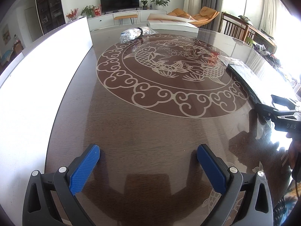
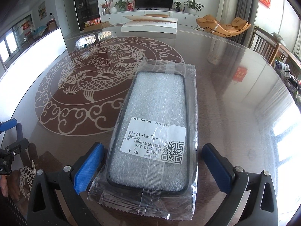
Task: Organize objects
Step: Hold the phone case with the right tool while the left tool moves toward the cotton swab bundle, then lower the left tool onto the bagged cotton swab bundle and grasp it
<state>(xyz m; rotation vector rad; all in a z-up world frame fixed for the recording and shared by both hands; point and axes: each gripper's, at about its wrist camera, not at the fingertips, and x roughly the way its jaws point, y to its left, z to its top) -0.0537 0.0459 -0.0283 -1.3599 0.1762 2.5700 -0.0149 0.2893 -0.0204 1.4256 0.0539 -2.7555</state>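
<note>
A phone case in a clear plastic bag (image 2: 156, 120) with a white label lies flat on the glass-topped table (image 2: 235, 98). My right gripper (image 2: 152, 150) is open, its blue pads either side of the bag's near end, not touching it. The bag also shows edge-on in the left wrist view (image 1: 244, 79) at the right. My left gripper (image 1: 148, 150) is open and empty over bare table. A bundle of chopsticks in plastic (image 1: 135, 33) lies at the far side; it also shows in the right wrist view (image 2: 94, 38).
A flat white box (image 1: 171, 23) sits at the table's far edge. A long white panel (image 1: 47, 71) runs along the left side. Wooden chairs (image 1: 237, 28) stand to the right. The right gripper's body (image 1: 282, 116) shows at the left view's right edge.
</note>
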